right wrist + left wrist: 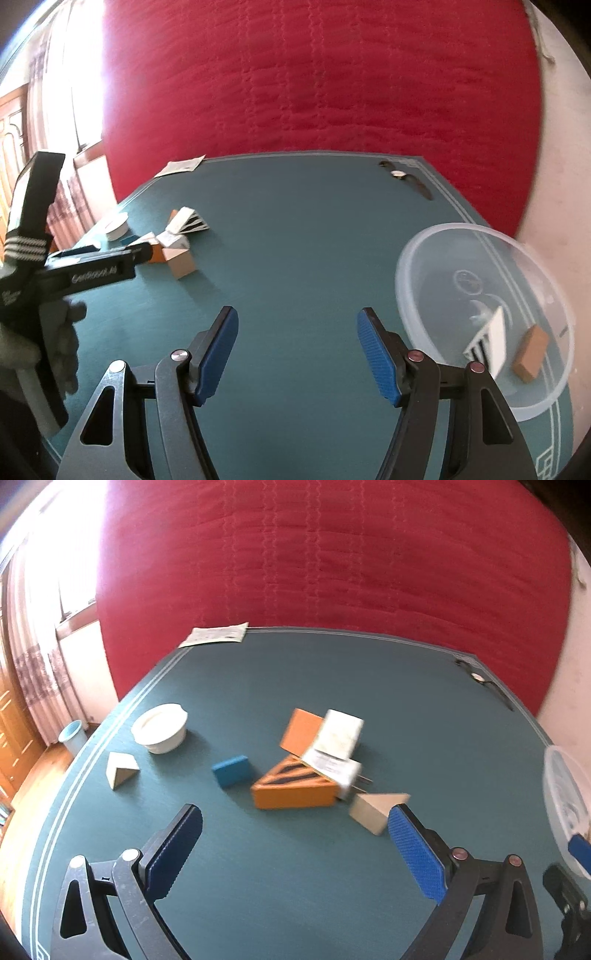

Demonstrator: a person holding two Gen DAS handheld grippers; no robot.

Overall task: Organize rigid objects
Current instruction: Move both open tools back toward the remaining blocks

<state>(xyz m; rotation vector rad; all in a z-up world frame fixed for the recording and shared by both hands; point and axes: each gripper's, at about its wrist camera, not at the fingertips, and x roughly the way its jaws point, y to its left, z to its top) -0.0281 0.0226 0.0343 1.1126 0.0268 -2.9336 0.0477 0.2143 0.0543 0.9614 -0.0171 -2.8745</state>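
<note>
- Left wrist view: the left gripper (295, 834) hangs over the green table (406, 686), jaws wide apart, nothing between them.
- The blocks lie ahead: an orange wedge (295, 790) in the middle, a beige prism (373, 808) just beside the right finger, a blue block (232, 770) to the left, another prism (121, 770) far left near a white bowl (159, 728).
- They look stiff, light and smooth; flat parallel faces are the likely place to pinch, as sloped sides may slip.
- Right wrist view: the right gripper (297, 350) is also spread and empty.
- A clear tub (417, 266) on the right holds a tan block (530, 352) and a striped piece (491, 341).
</note>
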